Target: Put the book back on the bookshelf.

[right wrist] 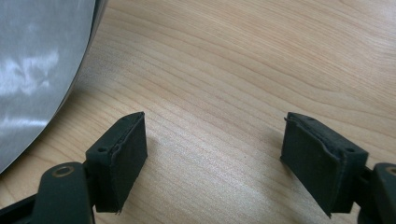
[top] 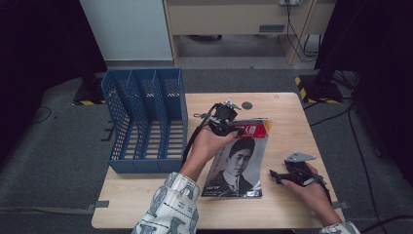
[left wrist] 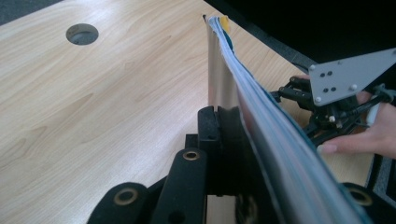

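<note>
A: Where is the magazine (top: 238, 163)?

B: On the wooden table (top: 160, 195), right of the blue file rack (top: 146, 122); its far edge is pinched in the left gripper (top: 229, 127), jaws clamped on the pages (cover facing up).

A: And the right gripper (top: 273, 174)?

B: Just beside the magazine's right edge, low over the table; jaws spread wide, nothing between them.

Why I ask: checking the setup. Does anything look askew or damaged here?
Only the magazine: the left gripper clamps its top edge and tilts it off the table. Nothing looks damaged.
</note>
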